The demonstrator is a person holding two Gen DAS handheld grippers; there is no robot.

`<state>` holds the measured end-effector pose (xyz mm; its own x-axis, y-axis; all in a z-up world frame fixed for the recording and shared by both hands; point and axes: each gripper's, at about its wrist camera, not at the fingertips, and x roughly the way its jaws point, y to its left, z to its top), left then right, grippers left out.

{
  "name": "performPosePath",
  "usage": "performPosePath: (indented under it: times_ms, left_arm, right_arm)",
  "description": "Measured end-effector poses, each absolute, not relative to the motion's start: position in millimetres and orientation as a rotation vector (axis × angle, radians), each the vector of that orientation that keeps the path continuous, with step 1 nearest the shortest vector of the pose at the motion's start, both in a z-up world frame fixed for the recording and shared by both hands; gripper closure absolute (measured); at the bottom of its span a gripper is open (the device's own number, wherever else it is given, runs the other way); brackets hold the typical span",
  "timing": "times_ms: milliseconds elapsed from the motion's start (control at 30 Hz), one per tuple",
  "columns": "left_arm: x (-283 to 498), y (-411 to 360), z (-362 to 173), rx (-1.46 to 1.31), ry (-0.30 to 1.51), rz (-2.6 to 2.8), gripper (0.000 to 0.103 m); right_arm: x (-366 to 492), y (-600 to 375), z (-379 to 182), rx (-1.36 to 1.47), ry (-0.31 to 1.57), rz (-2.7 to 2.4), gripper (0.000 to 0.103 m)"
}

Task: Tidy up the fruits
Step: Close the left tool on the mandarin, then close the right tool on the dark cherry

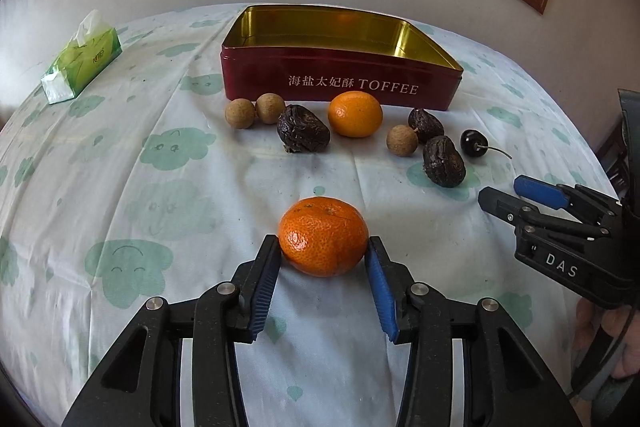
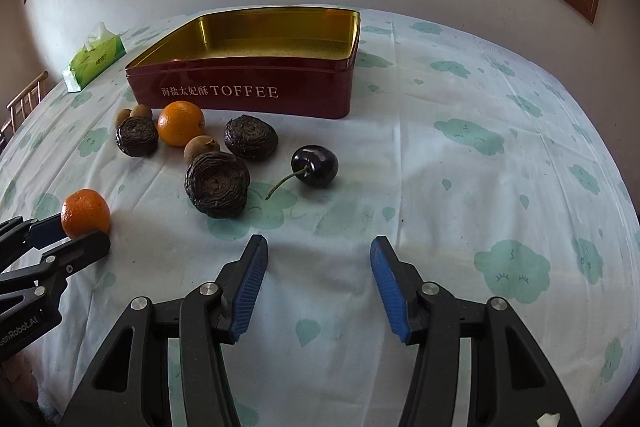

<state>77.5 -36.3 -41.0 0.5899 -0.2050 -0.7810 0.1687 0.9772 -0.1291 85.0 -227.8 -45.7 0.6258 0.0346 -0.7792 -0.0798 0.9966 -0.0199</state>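
On the tabletop point(image 1: 120, 187), far left, lies a green tissue pack point(image 1: 82, 63). The left tool point(image 1: 325, 281) has a mandarin point(image 1: 323, 235) between its blue pads, which touch its sides (how firmly, I cannot tell). Behind it the other fruits lie in a row just before the red toffee tin point(image 1: 340, 83), which stands open: longans point(image 1: 240, 113), wrinkled dark fruits point(image 1: 303, 133), a second orange point(image 1: 355, 113), a cherry point(image 2: 315, 165). The right tool point(image 2: 319, 281) is spread over bare cloth.

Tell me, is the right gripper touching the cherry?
Apart. The right wrist view shows bare tablecloth between the open right gripper and the cherry.
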Motion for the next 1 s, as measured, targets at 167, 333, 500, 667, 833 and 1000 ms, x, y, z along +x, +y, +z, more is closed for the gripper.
performPosePath:
  times_ms: [167, 333, 500, 667, 833, 1000]
  left_arm:
    - [83.2, -36.2, -41.5, -0.044, 0.912, -0.214, 0.054]
    - [89.3, -39.0, -41.6, -0.033, 0.911, -0.212, 0.054]
    - [96.3, -39.3, -42.0, -0.03, 0.908, -0.207, 0.054]
    - [98.5, -39.1, -41.9, -0.03, 0.907, -0.215, 0.054]
    - [97.3, -41.3, -41.4, -0.02, 0.902, -0.229, 0.059]
    - [96.3, -42.2, -41.7, -0.017, 0.903, -0.225, 0.06]
  right_arm:
    - [102.2, -228.9, -46.0, -0.056, 0.883, 0.072, 0.052]
    - [116.7, -229.8, -46.1, -0.06, 0.878, 0.078, 0.052]
    - [125.3, -229.1, -45.6, -0.06, 0.877, 0.079, 0.054]
    - [126.3, -223.9, -44.8, -0.071, 0.87, 0.091, 0.069]
    - [126.3, -221.1, -44.2, -0.071, 0.869, 0.095, 0.078]
    - [126.2, -220.2, -43.1, -0.064, 0.869, 0.098, 0.078]
